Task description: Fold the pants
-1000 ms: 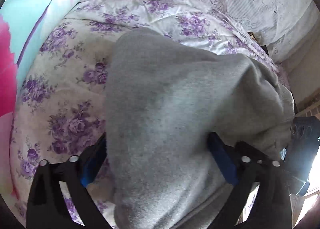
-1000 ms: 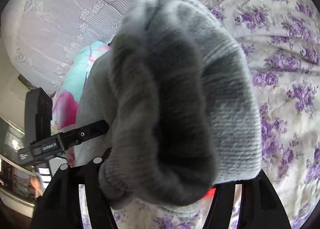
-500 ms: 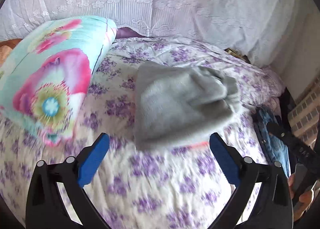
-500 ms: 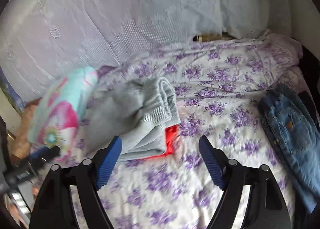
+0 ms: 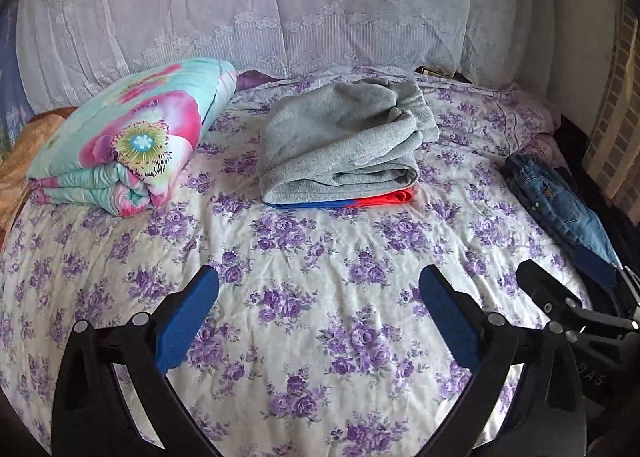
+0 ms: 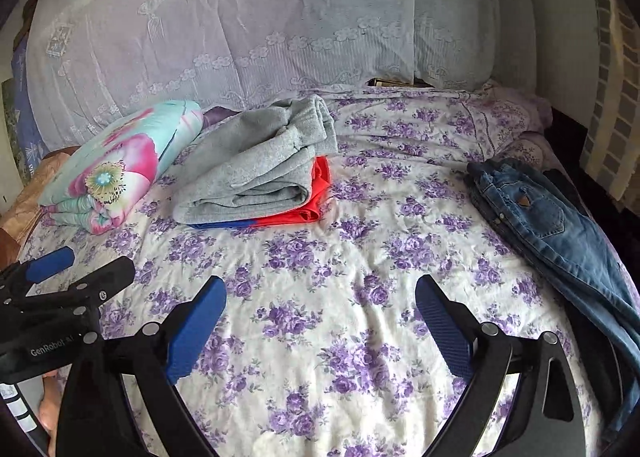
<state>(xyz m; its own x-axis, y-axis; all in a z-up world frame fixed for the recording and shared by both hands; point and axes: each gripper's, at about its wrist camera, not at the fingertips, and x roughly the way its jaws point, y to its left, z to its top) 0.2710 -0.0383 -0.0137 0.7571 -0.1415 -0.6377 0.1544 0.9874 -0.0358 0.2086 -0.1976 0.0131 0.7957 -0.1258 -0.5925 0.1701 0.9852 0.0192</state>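
Folded grey sweatpants [image 5: 340, 141] lie on a folded red and blue garment [image 5: 368, 200] at the far middle of the bed; they also show in the right wrist view [image 6: 256, 173] on that garment [image 6: 316, 193]. Blue jeans [image 5: 560, 201] lie unfolded at the bed's right edge, also in the right wrist view [image 6: 552, 225]. My left gripper [image 5: 318, 297] is open and empty, above the floral sheet well short of the grey pants. My right gripper [image 6: 320, 305] is open and empty, left of the jeans.
A folded floral quilt [image 5: 128, 137] sits at the far left. A white lace curtain [image 5: 320, 5] hangs behind the bed. The purple-flowered sheet [image 5: 320, 257] covers the bed. The other gripper shows at the right edge of the left view [image 5: 576, 309] and the left edge of the right view [image 6: 60, 289].
Both grippers let go of the grey pants, leaving them on the red and blue garment, and drew back toward the near side of the bed.
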